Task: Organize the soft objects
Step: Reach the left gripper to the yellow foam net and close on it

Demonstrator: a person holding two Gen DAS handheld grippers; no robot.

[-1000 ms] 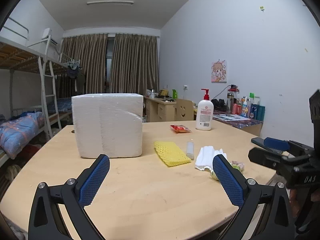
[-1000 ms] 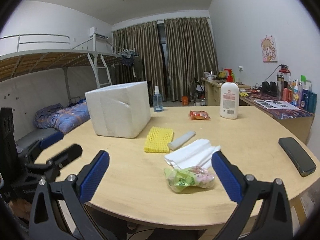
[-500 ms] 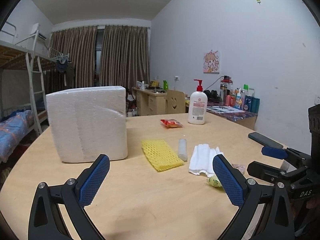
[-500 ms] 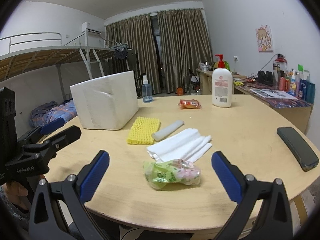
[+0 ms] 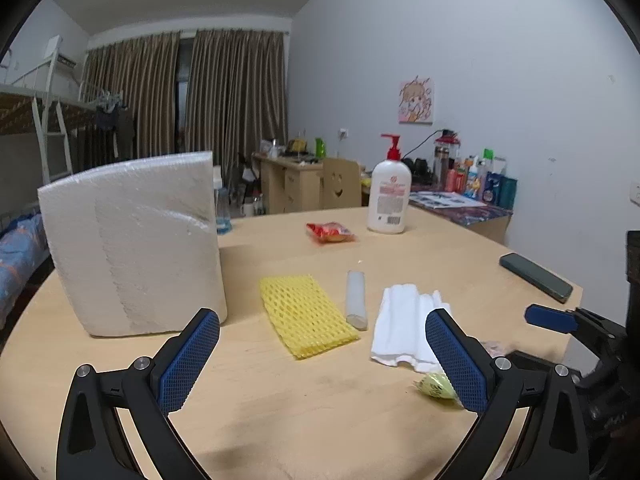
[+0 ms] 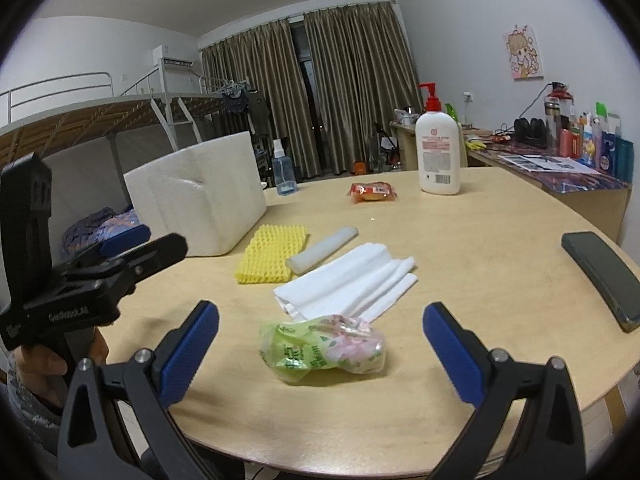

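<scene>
On the round wooden table lie a yellow mesh foam pad, a grey foam stick, a folded white cloth and a green soft packet. A big white foam box stands at the left. My left gripper is open, low over the table, short of the yellow pad. My right gripper is open with the green packet between its fingers, apart from both pads.
A white lotion bottle and a red snack packet sit at the back. A dark phone lies near the right edge. A spray bottle stands behind the box. Bunk bed left, cluttered desk right.
Both grippers have moved forward over the table. The green packet now lies between my right gripper's fingers, and the yellow pad and white cloth are nearer in the left wrist view.
</scene>
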